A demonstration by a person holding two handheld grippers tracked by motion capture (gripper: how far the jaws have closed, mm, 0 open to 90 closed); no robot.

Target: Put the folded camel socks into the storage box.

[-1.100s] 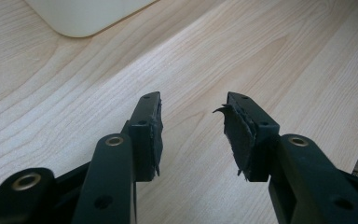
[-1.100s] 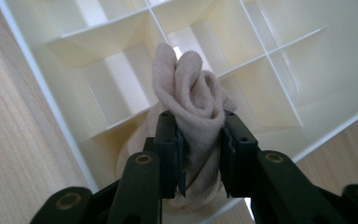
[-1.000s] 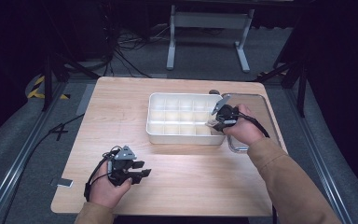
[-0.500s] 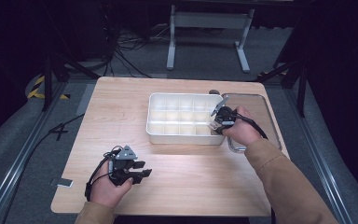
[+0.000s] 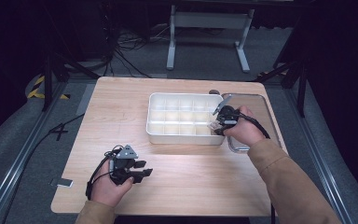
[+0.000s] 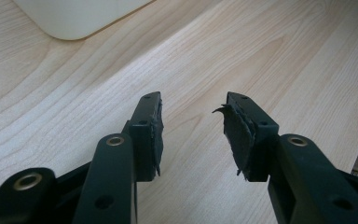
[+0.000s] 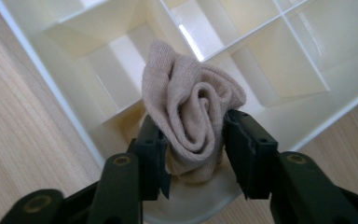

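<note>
High view: right hand-held gripper [image 5: 217, 122] sits at the right end of the white divided tray [image 5: 156, 135], over its near-right corner cell; a pale rolled sock [image 5: 213, 125] shows between the jaws. Left hand-held gripper [image 5: 140, 171] rests near the front of the desk [image 5: 121, 100], well apart from the tray, so the right hand is the nearer one by far.

Left gripper view: jaws stand wide with nothing between them, bare wood below.

Right gripper view: the sock [image 7: 191, 119] stands on end in the corner cell, long axis running up out of it toward the camera. The jaws have just been opening; the pads flank the roll (contact on either side looks light at best, hard to call). Judgement: release into the cell, then a straight withdrawal along the sock's axis.
</note>
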